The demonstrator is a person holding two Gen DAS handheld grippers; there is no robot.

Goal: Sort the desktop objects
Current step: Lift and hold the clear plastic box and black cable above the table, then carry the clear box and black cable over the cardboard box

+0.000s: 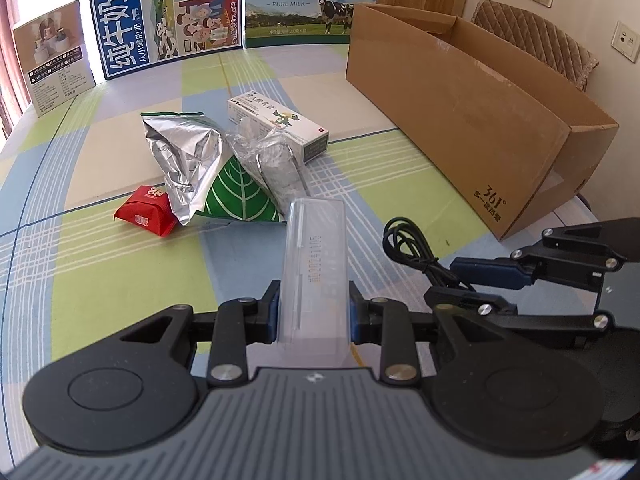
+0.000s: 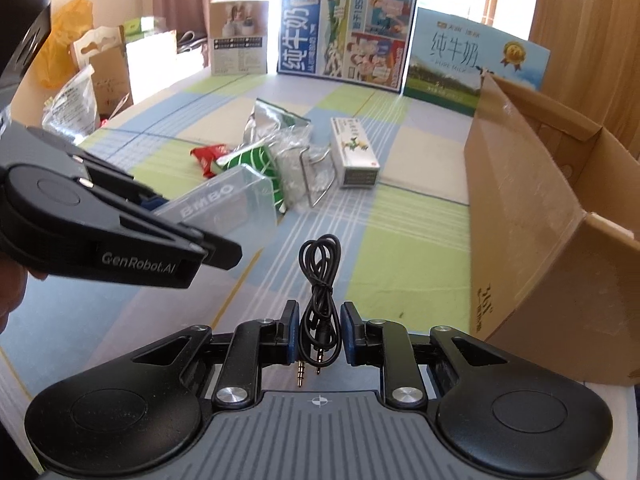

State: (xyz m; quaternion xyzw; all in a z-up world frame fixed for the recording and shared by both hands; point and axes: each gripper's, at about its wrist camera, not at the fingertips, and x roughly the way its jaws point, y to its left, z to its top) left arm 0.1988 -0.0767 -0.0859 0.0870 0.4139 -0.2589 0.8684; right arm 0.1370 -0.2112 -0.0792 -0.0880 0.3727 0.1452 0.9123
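Beside the cardboard box (image 2: 552, 216), the right gripper (image 2: 319, 334) pinches the black cable (image 2: 320, 280); the left gripper (image 1: 313, 312) clamps the clear case (image 1: 314, 264); both should lift gently, loops clearing the tablecloth (image 2: 400, 256).

Left gripper (image 1: 313, 308) tilts downward, its blue pads pressed flat against both sides of a clear plastic case (image 1: 314, 264). Beside it, the right gripper (image 2: 320, 332) angles down too, jaws drawn close around a coiled black audio cable (image 2: 319, 280). A hand (image 2: 12, 300) shows behind the left gripper.
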